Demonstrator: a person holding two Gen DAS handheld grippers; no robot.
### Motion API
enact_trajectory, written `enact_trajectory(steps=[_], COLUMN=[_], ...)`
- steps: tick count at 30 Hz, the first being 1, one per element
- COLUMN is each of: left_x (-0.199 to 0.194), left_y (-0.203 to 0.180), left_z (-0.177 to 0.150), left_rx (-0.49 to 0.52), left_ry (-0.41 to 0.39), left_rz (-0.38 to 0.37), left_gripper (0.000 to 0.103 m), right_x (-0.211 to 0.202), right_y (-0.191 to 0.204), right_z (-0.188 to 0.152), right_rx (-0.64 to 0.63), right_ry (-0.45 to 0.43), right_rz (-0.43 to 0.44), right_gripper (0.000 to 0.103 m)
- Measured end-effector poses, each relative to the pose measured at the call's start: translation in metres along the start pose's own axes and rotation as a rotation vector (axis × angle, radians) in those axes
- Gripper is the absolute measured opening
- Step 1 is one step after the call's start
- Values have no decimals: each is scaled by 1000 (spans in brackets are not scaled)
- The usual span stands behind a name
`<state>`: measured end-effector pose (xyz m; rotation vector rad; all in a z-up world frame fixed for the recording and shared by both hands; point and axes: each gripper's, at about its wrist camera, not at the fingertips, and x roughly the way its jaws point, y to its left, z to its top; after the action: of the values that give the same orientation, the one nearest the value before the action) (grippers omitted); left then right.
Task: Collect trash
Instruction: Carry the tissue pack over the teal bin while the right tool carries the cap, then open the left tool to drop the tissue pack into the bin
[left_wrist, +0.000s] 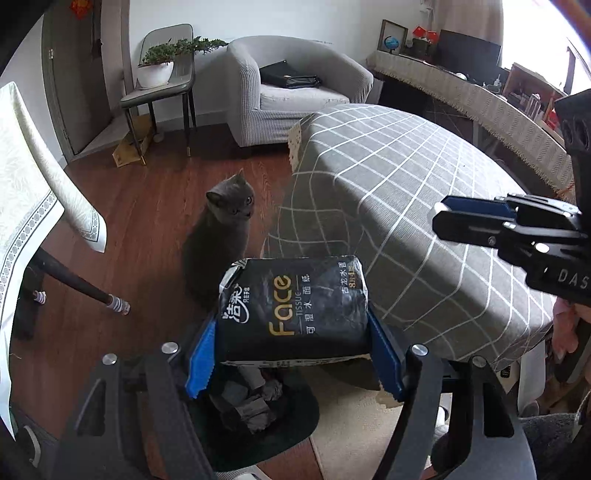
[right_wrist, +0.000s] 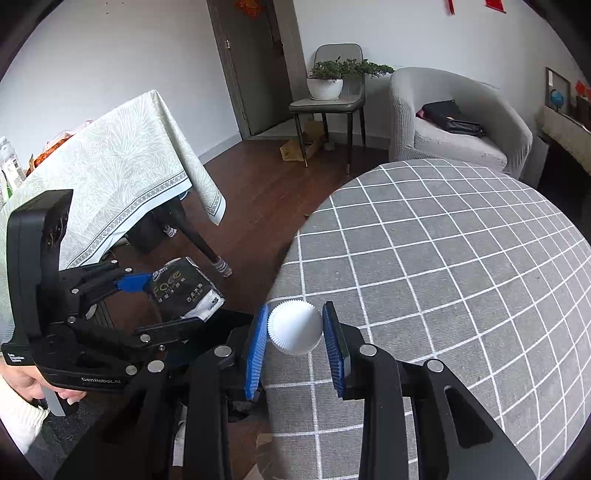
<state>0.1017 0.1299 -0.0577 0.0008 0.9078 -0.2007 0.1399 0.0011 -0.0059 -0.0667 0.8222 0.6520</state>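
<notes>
Blue pads of left gripper (left_wrist: 291, 354) clamped on black tissue pack (left_wrist: 295, 306), pack hanging over dark trash bin (left_wrist: 258, 435) on floor, just off worktop edge. Crumpled grey stuff already in bin. Right gripper (right_wrist: 295, 339) pinching white paper cupcake liner (right_wrist: 294, 328) between both pads, right above near-left edge of grey checked worktop (right_wrist: 461, 277). Grey cat (left_wrist: 221, 240) sitting on wood floor beside worktop, looking up at pack lol. Armchair (left_wrist: 288, 88) and plant chair further back.
</notes>
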Motion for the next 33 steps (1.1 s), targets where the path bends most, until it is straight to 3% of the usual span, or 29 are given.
enact_trajectory(steps=[8,16,26,29,33], left_x=[25,51,69,71,66], left_y=[37,66,78,80,84], left_z=[-31,-59,-83,-87,-85], left_rx=[-28,-50,-60,-50,-64], left_ry=[120,252,347,358,351], left_rz=[40,69,72,79,70], left_gripper=[74,74,80,86,86], right_x=[17,50,87,97,108], right_y=[29,59,77,82,89], right_z=[9,2,-6,-9,-11], right_rx=[-38,-87,-114,-126,-136], right_ry=[12,99,202,226,252], right_rz=[61,113,121,124,132], right_gripper=[30,30,30,30,30])
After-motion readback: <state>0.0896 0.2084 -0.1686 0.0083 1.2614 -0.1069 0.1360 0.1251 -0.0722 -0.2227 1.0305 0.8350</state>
